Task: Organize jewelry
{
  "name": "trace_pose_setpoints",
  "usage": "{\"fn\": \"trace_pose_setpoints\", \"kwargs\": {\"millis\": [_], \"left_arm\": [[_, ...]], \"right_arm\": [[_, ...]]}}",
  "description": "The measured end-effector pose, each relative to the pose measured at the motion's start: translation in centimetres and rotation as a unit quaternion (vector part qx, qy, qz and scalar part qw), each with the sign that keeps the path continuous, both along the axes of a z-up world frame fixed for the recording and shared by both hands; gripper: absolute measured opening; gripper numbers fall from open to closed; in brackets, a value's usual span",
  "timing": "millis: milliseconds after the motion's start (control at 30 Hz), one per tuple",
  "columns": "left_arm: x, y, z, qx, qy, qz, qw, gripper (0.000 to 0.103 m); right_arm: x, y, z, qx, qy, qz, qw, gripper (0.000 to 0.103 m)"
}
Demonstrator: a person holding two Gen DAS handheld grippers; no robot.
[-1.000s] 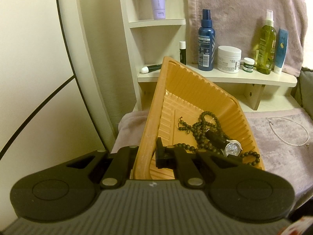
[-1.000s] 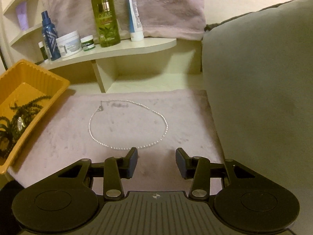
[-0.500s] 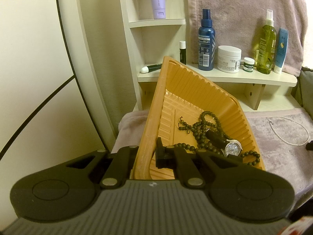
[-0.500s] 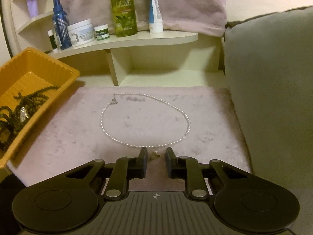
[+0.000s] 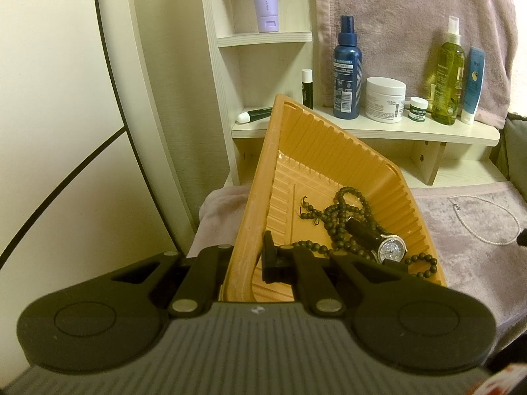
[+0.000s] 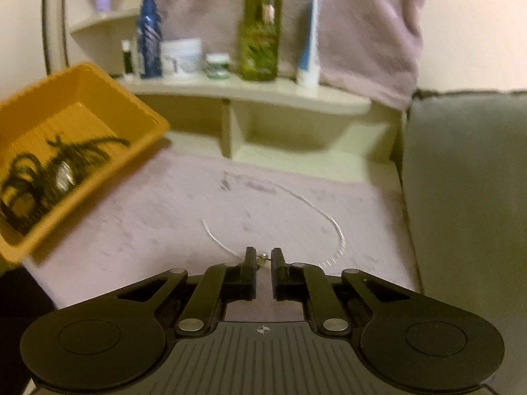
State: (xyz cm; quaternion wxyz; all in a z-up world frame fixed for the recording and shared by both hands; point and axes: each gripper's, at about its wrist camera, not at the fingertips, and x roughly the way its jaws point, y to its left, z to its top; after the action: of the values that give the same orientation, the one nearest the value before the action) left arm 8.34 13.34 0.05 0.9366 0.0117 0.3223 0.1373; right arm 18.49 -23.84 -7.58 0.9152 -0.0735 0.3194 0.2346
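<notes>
My left gripper is shut on the near wall of an orange tray and holds it tilted. Dark bead strands and a sparkly watch lie in the tray. A thin pearl necklace lies in a loop on the pink cloth; it also shows in the left wrist view. My right gripper is nearly shut around the near part of the necklace loop, with a small piece of it between the tips. The tray also shows at the left of the right wrist view, blurred.
A cream shelf behind holds a blue spray bottle, a white jar, a green bottle and tubes. A pink towel hangs behind it. A grey cushion bounds the cloth on the right.
My right gripper moved forward and down to the necklace and closed from wide open to nearly shut on its near part. The left gripper and tray have not moved.
</notes>
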Motion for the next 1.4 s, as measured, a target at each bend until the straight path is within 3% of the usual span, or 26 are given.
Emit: {"fn": "trace_pose_setpoints", "kwargs": {"millis": [367, 700, 1033, 1100, 1200, 1300, 1400], "left_arm": [[0.0, -0.1, 0.0, 0.000, 0.000, 0.000, 1.0000, 0.005], [0.0, -0.1, 0.0, -0.001, 0.000, 0.000, 1.0000, 0.005], [-0.1, -0.1, -0.1, -0.003, -0.001, 0.001, 1.0000, 0.005], [-0.1, -0.1, -0.1, -0.003, -0.001, 0.001, 1.0000, 0.005], [-0.1, -0.1, -0.1, -0.003, -0.001, 0.001, 1.0000, 0.005], [0.0, -0.1, -0.1, -0.004, -0.001, 0.002, 1.0000, 0.005], [0.0, 0.0, -0.1, -0.006, -0.002, 0.003, 1.0000, 0.005]], "right_arm": [[-0.7, 5.8, 4.6, 0.071, -0.010, 0.087, 0.994, 0.008], [-0.2, 12.3, 5.9, 0.114, 0.016, 0.158, 0.981, 0.008], [0.7, 17.4, 4.9, 0.115, 0.051, 0.209, 0.970, 0.009], [0.7, 17.4, 4.7, 0.125, 0.057, 0.218, 0.966, 0.016], [0.6, 16.0, 4.7, 0.140, 0.051, 0.198, 0.969, 0.043], [1.0, 13.1, 4.4, 0.144, 0.043, 0.157, 0.976, 0.043], [1.5, 9.7, 3.9, 0.118, 0.026, 0.098, 0.988, 0.044]]}}
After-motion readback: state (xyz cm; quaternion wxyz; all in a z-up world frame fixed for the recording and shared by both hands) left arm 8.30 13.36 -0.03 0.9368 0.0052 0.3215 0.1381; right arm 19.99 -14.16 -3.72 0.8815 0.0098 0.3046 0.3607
